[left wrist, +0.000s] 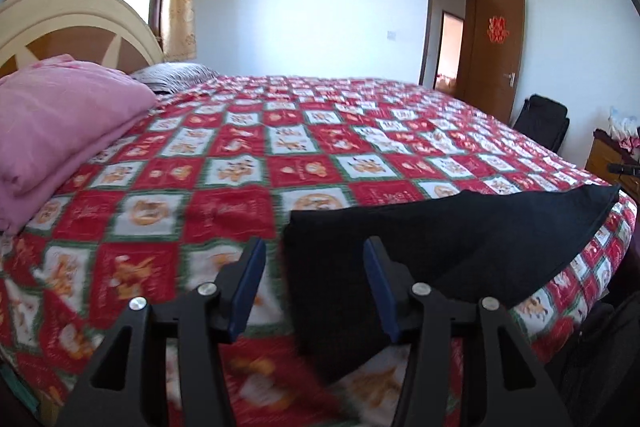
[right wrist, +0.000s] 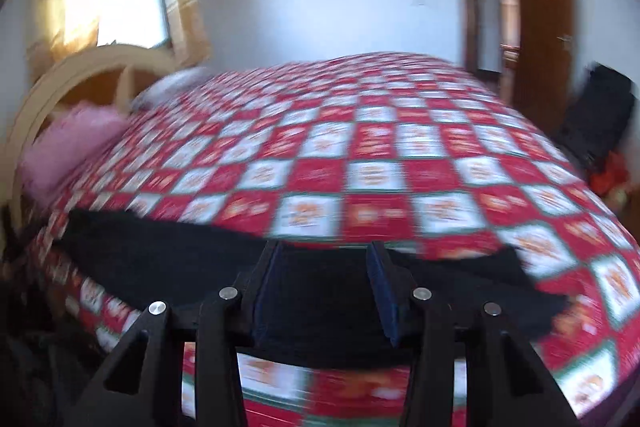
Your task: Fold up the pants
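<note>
Black pants lie flat on the red patterned bedspread near the bed's front edge, reaching toward the right. My left gripper is open just above the pants' left end, its fingers straddling that edge. In the right wrist view the pants stretch across the front of the bed. My right gripper is open and hovers over the pants' middle-right part. That view is blurred by motion. Neither gripper holds cloth.
A folded pink quilt and a striped pillow lie by the cream headboard at the left. A black chair and a wooden cabinet stand at the right, beside an open brown door.
</note>
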`<move>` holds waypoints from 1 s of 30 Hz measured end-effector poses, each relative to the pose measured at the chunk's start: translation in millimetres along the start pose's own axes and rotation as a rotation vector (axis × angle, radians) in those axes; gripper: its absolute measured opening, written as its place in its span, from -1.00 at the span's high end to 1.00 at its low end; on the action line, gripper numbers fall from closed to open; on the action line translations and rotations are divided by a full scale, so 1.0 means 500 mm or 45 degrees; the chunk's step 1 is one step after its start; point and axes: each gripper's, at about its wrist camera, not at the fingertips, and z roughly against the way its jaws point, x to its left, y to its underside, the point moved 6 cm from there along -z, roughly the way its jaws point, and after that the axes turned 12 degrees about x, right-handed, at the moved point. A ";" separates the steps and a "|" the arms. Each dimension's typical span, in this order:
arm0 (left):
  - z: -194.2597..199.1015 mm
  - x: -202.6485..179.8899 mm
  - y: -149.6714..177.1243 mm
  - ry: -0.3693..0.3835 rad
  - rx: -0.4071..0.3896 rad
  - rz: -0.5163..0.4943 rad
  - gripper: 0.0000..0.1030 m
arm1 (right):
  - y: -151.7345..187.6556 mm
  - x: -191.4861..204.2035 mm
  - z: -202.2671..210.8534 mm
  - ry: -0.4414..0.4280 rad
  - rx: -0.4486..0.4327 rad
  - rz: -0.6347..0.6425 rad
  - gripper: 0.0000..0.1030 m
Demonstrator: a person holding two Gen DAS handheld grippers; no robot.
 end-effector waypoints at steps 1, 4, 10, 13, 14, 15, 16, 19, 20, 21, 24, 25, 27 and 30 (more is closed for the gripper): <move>-0.015 -0.008 -0.005 0.005 0.021 0.000 -0.05 | -0.003 0.050 -0.023 -0.044 0.025 0.067 0.11; -0.070 -0.006 -0.011 -0.052 0.129 0.017 -0.05 | -0.010 0.254 -0.113 -0.217 0.118 0.338 0.11; -0.091 0.022 0.001 -0.035 0.184 0.138 -0.04 | 0.026 0.495 -0.220 -0.415 0.216 0.604 0.12; -0.097 0.024 -0.003 0.031 0.187 0.179 -0.04 | 0.040 0.537 -0.245 -0.470 0.245 0.625 0.11; -0.102 0.022 -0.007 0.048 0.192 0.186 -0.03 | 0.040 0.543 -0.256 -0.470 0.253 0.625 0.12; -0.107 0.020 -0.011 0.068 0.194 0.189 -0.02 | 0.040 0.542 -0.261 -0.469 0.259 0.623 0.11; -0.112 0.018 -0.015 0.092 0.201 0.190 0.00 | 0.044 0.545 -0.267 -0.469 0.266 0.616 0.11; -0.129 0.017 -0.023 0.097 0.236 0.194 0.56 | 0.046 0.540 -0.261 -0.474 0.268 0.594 0.12; -0.129 0.016 -0.028 0.114 0.234 0.196 0.70 | 0.047 0.537 -0.256 -0.471 0.262 0.585 0.12; -0.126 0.016 -0.032 0.114 0.225 0.195 0.70 | 0.043 0.535 -0.255 -0.470 0.261 0.581 0.12; -0.097 0.008 -0.060 0.099 0.147 0.153 0.72 | 0.042 0.529 -0.251 -0.464 0.255 0.553 0.12; -0.086 0.007 -0.072 0.112 0.129 0.155 0.72 | 0.039 0.529 -0.255 -0.463 0.258 0.549 0.11; -0.088 0.013 -0.085 0.114 0.127 0.156 0.72 | 0.036 0.531 -0.261 -0.467 0.266 0.549 0.12; -0.134 0.019 -0.075 0.051 0.213 0.119 0.72 | 0.040 0.554 -0.271 -0.483 0.276 0.573 0.12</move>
